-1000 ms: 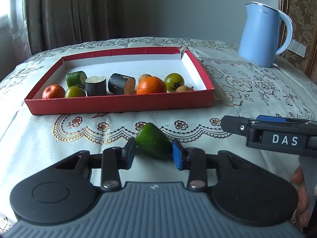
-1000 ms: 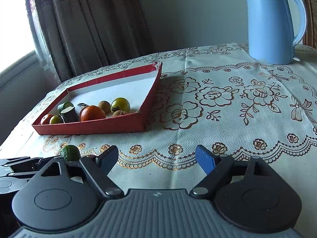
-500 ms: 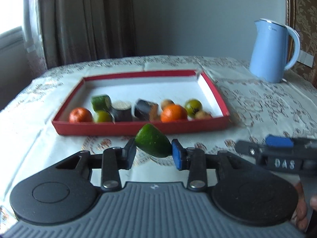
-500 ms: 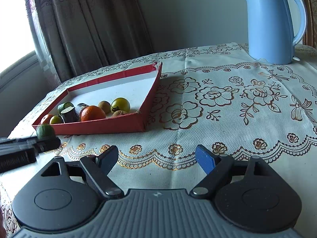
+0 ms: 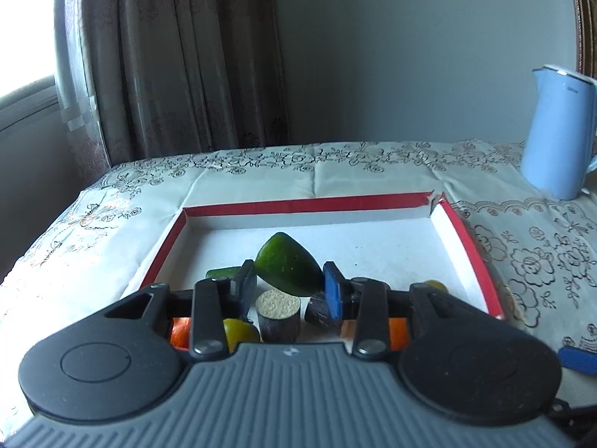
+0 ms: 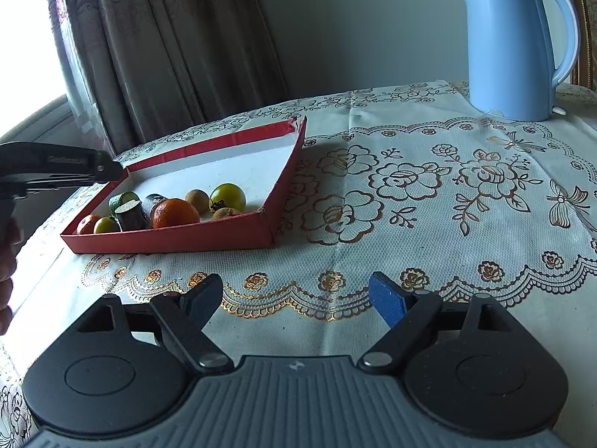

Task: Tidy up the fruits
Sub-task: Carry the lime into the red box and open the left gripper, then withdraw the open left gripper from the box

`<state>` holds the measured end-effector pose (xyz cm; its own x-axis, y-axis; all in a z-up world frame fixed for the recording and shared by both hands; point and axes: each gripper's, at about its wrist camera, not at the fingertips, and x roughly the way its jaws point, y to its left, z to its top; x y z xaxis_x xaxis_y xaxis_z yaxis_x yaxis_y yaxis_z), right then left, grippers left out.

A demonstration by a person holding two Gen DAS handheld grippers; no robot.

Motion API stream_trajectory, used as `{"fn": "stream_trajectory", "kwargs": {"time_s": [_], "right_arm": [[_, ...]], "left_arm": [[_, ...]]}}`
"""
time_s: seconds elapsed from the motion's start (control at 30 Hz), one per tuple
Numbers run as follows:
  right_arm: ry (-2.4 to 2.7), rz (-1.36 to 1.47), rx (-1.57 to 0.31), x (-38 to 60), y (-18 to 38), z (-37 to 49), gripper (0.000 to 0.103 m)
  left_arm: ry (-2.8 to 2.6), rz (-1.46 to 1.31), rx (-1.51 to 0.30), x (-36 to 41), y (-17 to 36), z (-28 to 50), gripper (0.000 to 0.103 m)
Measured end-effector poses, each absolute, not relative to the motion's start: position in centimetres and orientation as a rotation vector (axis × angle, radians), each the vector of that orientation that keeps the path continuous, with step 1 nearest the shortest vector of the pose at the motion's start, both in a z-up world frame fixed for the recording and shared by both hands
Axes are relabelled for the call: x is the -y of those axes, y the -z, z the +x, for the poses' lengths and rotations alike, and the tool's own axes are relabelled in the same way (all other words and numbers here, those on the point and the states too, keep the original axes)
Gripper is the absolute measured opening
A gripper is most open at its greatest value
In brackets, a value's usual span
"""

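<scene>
My left gripper [image 5: 290, 286] is shut on a green fruit [image 5: 287, 264] and holds it in the air over the near part of the red tray [image 5: 309, 201]. Below it in the tray lie a dark cut cylinder [image 5: 279, 315], a yellow-green fruit [image 5: 240, 332] and orange fruits, partly hidden by the fingers. In the right wrist view the tray [image 6: 179, 240] holds an orange [image 6: 175, 213], a yellow-green tomato [image 6: 227, 197], brown fruits and dark cylinders. The left gripper's body [image 6: 56, 166] hangs above the tray's left end. My right gripper [image 6: 294, 296] stands open over the tablecloth, holding nothing.
A light blue electric kettle [image 6: 518, 41] stands at the back right of the table [image 6: 447, 194]. A curtain [image 6: 168, 44] hangs behind the table's far left. A hand [image 6: 7, 261] is at the left edge. A chair back sits behind the kettle.
My left gripper has risen and moved forward with the green fruit, from over the cloth in front of the tray to above the fruits inside it. The right gripper has stayed put.
</scene>
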<state>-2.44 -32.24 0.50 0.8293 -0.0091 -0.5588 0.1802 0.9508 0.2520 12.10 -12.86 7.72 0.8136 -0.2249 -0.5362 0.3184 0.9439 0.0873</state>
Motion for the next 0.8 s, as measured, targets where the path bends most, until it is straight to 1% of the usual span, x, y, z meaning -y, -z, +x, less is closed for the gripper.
{"fn": "stream_trajectory", "kwargs": {"time_s": [0.3,0.63,0.73,0.8], "right_arm": [[0.092,0.304,-0.589,32.2,-0.5,-2.3,0.090],[0.091,0.292,-0.595,32.0,-0.5,-2.2,0.091],[0.087,0.294,-0.596,32.0,-0.5,-2.1,0.092],[0.086,0.293,-0.597,32.1,-0.5,-2.1,0.092]], "left_arm": [[0.266,0.175,-0.609,13.8,-4.7,15.5,0.036],[0.255,0.166,-0.621,13.6,-3.5,16.5,0.037],[0.247,0.168,-0.626,13.5,-3.4,16.5,0.043],[0.236,0.174,-0.612,13.3,-3.6,16.0,0.057]]}}
